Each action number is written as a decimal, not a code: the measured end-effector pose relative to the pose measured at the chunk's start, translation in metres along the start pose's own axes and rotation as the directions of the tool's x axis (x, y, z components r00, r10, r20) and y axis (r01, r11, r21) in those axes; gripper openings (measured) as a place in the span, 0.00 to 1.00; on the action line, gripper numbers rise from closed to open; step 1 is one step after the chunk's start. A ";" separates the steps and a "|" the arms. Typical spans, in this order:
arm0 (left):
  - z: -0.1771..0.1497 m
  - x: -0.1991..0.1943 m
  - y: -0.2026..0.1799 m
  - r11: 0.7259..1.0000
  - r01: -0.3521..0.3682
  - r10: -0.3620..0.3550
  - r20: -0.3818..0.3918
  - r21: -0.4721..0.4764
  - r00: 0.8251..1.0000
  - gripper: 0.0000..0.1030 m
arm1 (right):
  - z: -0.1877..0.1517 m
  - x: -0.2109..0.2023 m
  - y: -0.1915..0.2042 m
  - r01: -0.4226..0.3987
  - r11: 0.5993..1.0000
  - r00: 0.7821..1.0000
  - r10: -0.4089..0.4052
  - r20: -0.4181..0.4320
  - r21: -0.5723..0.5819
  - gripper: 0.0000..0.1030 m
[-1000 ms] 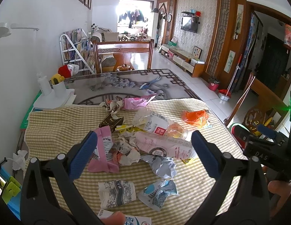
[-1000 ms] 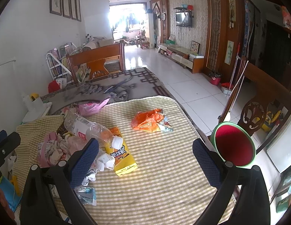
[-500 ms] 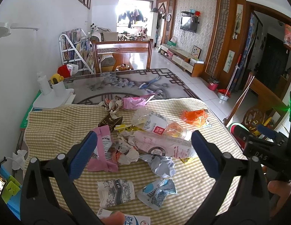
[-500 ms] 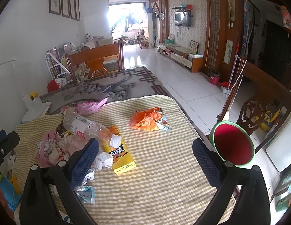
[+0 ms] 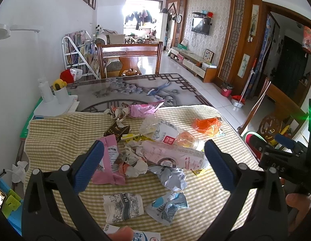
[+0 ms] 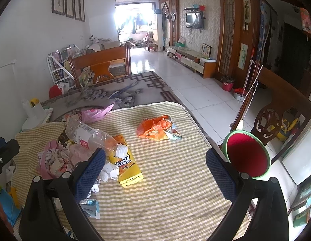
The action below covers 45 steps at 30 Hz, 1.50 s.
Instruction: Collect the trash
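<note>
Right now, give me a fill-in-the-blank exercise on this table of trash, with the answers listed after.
1. The clear plastic bottle lies on its side and has a ____ cap.
2. The orange wrapper lies apart from the main pile, toward the table's ____ side.
3. The left gripper and the right gripper both hold ____.
4. The bin beside the table has a green rim and a ____ inside.

Answers: white; right; nothing; red

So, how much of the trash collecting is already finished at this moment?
Nothing looks collected yet. Both the left gripper and right gripper are open and empty above the checked cloth. Still left: the plastic bottle, yellow packet, orange wrapper, pink wrapper and crumpled papers. The red bin waits beside the table.
</note>
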State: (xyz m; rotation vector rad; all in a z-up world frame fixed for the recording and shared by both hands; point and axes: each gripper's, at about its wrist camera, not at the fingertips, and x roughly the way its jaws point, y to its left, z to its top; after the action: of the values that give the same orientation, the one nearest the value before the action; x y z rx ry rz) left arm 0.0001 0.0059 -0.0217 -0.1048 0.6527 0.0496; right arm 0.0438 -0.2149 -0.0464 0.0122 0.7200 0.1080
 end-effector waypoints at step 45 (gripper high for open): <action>-0.153 0.062 0.047 0.991 0.132 -0.120 -0.580 -0.023 0.806 0.95 | -0.061 0.065 0.072 -0.262 0.961 0.896 0.209 -0.391 -0.087 0.93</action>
State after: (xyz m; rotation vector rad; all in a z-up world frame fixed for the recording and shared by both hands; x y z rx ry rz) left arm -0.0465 0.0362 -0.1841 -0.1471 1.2624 -0.1249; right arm 0.0452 -0.1378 -0.1319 -0.0546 1.0973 0.4026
